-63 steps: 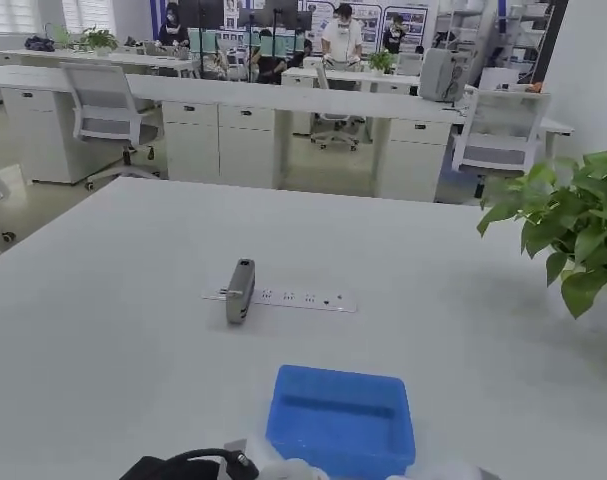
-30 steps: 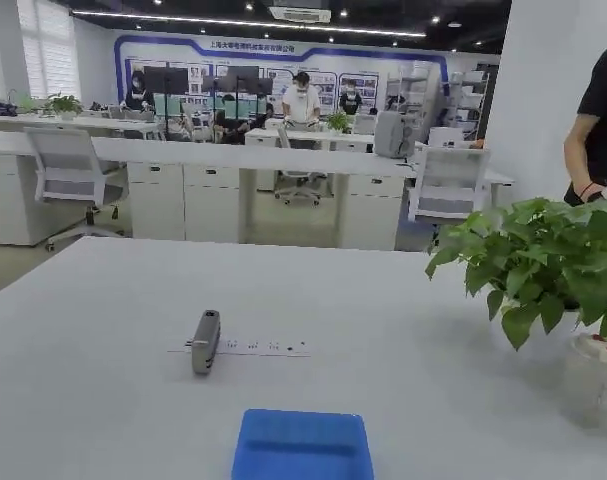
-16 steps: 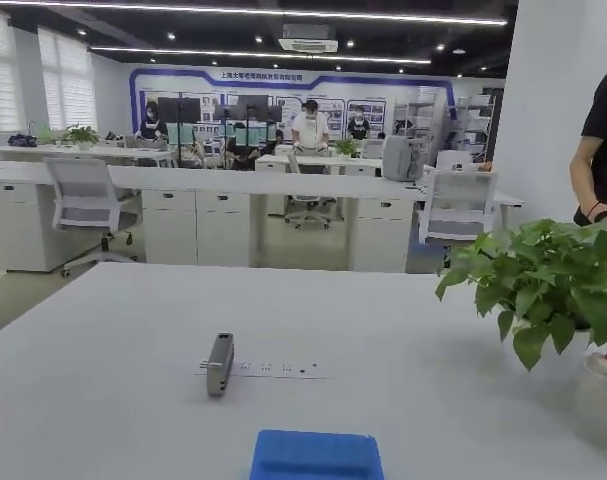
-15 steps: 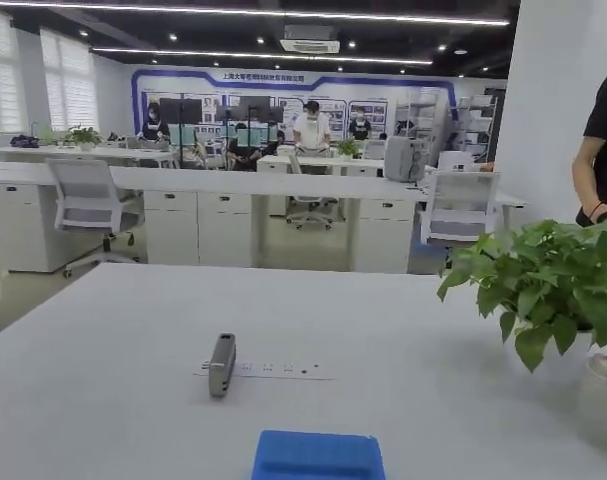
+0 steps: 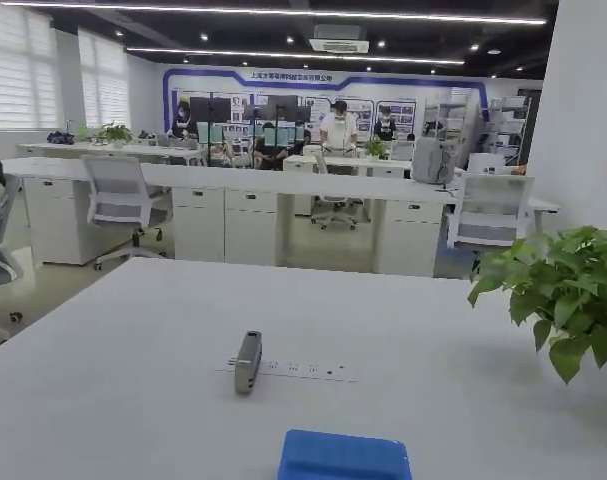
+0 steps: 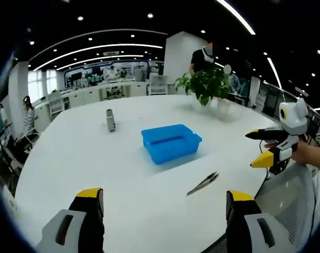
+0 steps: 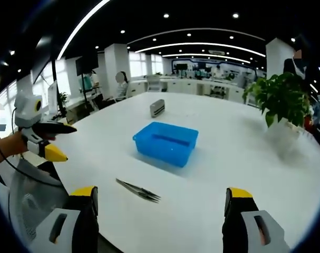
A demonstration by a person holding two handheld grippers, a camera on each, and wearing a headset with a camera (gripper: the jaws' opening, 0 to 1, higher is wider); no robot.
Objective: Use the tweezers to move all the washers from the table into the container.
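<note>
A blue plastic container [image 6: 171,142] stands open on the white table [image 6: 70,158]; it also shows as the container [image 7: 166,142] and, at the bottom edge of the head view, the container [image 5: 343,460]. Metal tweezers [image 6: 203,183] lie flat on the table between the container and the near edge, seen again as the tweezers [image 7: 138,190]. My left gripper [image 6: 165,197] is open and holds nothing, level with the table's near edge. My right gripper [image 7: 161,192] is open and holds nothing too. Each gripper shows in the other's view, off the table's edge: right gripper [image 6: 252,150], left gripper [image 7: 69,142].
A grey adapter [image 5: 248,362] sits on a white power strip [image 5: 303,370] beyond the container. A potted plant [image 5: 573,300] stands at the table's far right, with a person [image 6: 204,55] behind it. A mesh chair [image 6: 286,195] is at the near edge.
The head camera has tilted up and shifted, so the container has slid to the bottom of the head view. Nothing on the table has moved.
</note>
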